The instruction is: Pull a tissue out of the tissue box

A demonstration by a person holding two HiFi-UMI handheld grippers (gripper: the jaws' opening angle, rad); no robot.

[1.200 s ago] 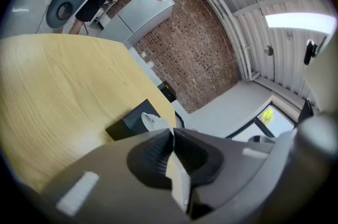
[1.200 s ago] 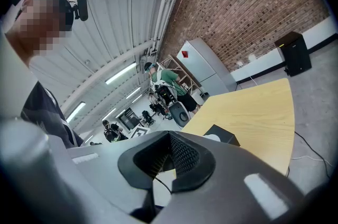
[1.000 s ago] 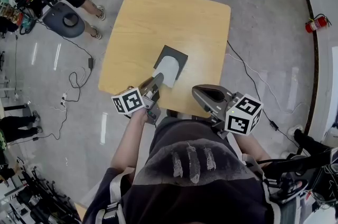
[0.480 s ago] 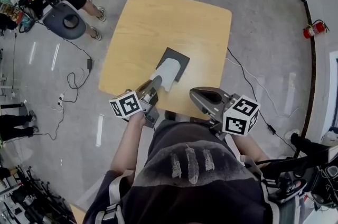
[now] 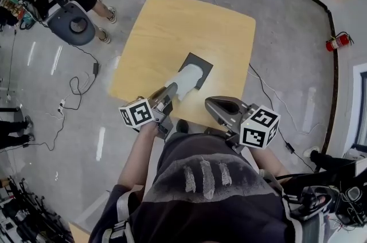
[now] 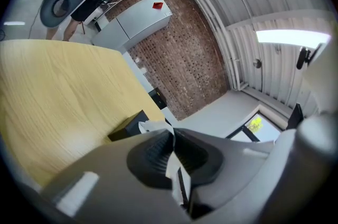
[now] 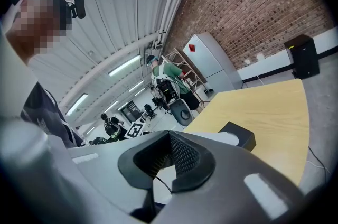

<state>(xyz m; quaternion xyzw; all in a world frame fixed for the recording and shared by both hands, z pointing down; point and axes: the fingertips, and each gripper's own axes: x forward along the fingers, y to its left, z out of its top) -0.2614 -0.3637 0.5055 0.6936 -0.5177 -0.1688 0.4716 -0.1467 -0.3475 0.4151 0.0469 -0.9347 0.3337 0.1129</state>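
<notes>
Tissue (image 5: 186, 80) clamped in closed left gripper (image 5: 170, 90) — tissue box (image 5: 202, 67) just beyond; right gripper (image 5: 215, 105) closed

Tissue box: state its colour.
The tissue box is black, clearest in the head view.

The tissue box (image 5: 199, 62) is a flat, dark, squarish box lying on the pale wooden table (image 5: 172, 24). It sits cornerwise like a diamond, a little toward five o'clock of the table's middle and near the edge by the person. A white tissue (image 5: 183, 81) comes up out of its top, partly drawn, and runs from the box toward seven o'clock, past the box's corner. Its outer end is pinched between the closed jaws of the left gripper (image 5: 170, 90), where a crumpled white strip shows between the ribbed pads (image 6: 156, 151).
</notes>
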